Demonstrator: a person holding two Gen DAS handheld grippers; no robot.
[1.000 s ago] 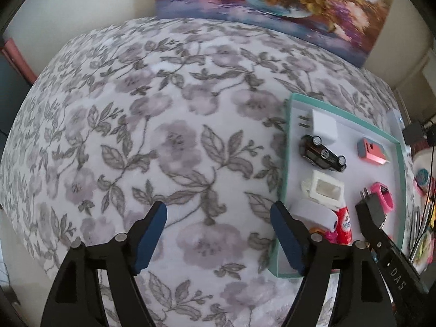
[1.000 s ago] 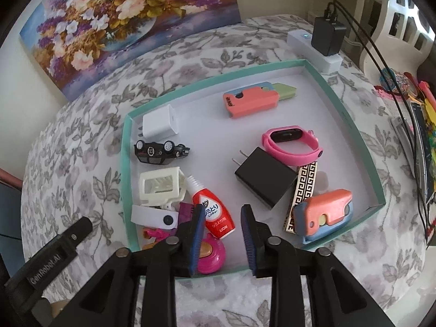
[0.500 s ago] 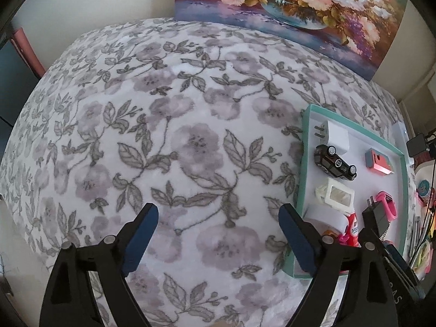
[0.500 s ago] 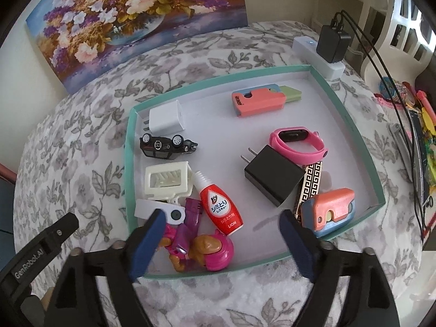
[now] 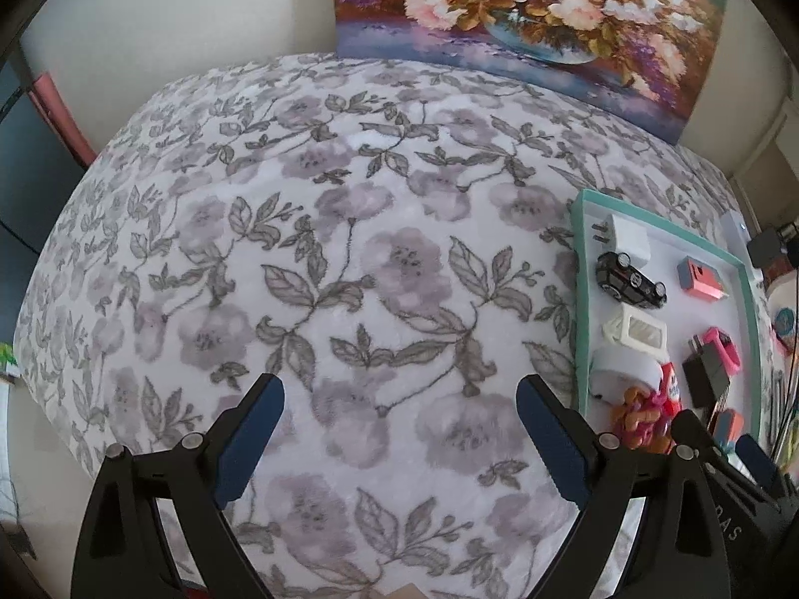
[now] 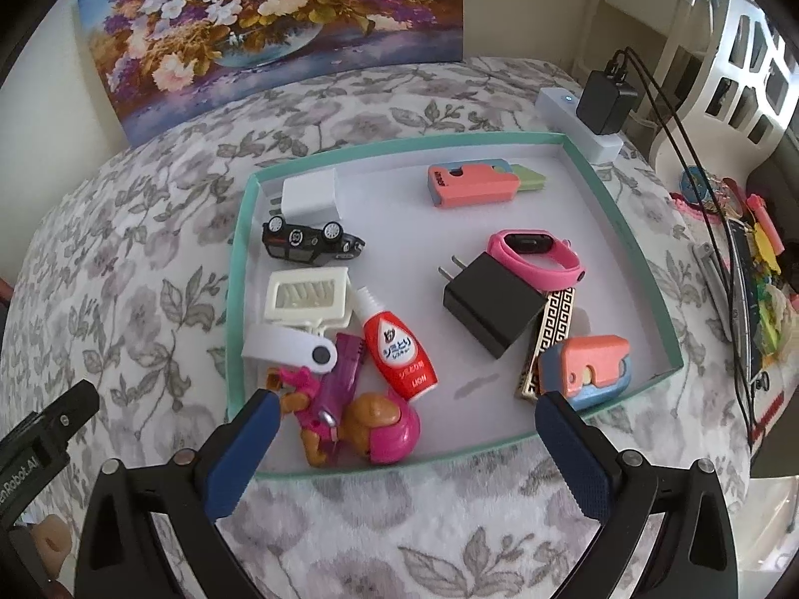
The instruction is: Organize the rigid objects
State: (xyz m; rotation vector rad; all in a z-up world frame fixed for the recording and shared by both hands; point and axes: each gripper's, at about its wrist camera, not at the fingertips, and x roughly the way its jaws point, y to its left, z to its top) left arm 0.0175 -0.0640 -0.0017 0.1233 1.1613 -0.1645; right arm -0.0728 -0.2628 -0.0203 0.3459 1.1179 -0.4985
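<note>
Both claws have just been spreading, nothing between either: right gripper [image 6: 402,442] wide over the teal-rimmed white cardboard tray [image 6: 619,222] w/ pink-and-brown plastic toy figure [image 6: 372,427] lying inside, probably just dropped; left gripper [image 5: 399,432] idles over floral fleece blanket [image 5: 319,229].

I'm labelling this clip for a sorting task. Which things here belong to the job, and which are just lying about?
Job:
teal tray
toy car
red bottle
black charger
pink wristband
pink dog toy

Lying about:
flower painting
power strip
floral blanket
</note>
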